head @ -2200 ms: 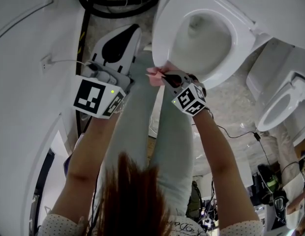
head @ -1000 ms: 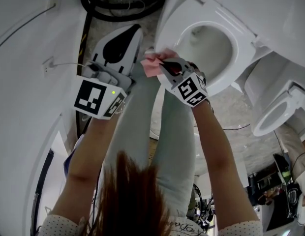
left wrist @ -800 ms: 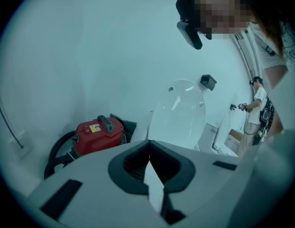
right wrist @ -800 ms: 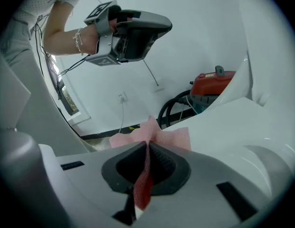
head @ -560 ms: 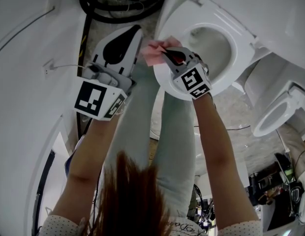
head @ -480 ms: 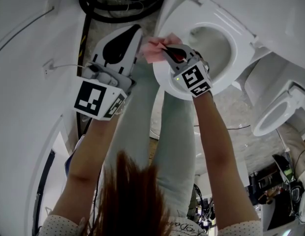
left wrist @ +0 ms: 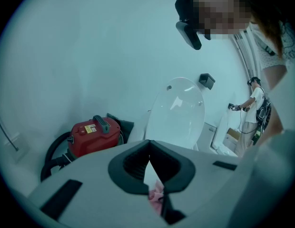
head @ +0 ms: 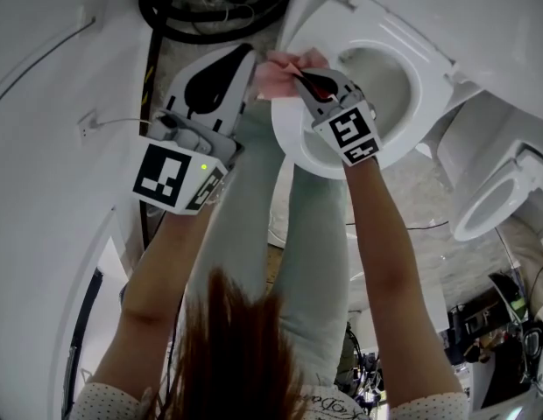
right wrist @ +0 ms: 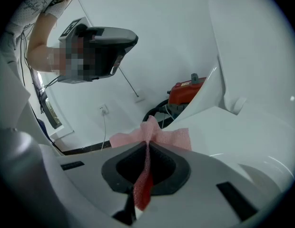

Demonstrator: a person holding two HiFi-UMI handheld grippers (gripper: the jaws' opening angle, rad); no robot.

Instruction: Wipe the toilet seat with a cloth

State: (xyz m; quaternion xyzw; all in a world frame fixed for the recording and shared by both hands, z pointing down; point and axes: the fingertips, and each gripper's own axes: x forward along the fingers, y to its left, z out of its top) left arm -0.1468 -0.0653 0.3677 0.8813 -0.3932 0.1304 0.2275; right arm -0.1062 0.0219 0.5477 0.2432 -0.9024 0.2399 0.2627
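Pink cloth clamped in the right gripper at the left rim of a white toilet seat. Left gripper just left of it, jaws together, empty. White walls, speckled floor. Only the gripper views show a red vacuum

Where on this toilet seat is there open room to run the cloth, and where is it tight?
The toilet seat's right arc, between the bowl opening and the raised lid, is bare, as is its near rim below the right gripper. It is tight at the seat's left edge, where the cloth, the left gripper and the black hose crowd together.
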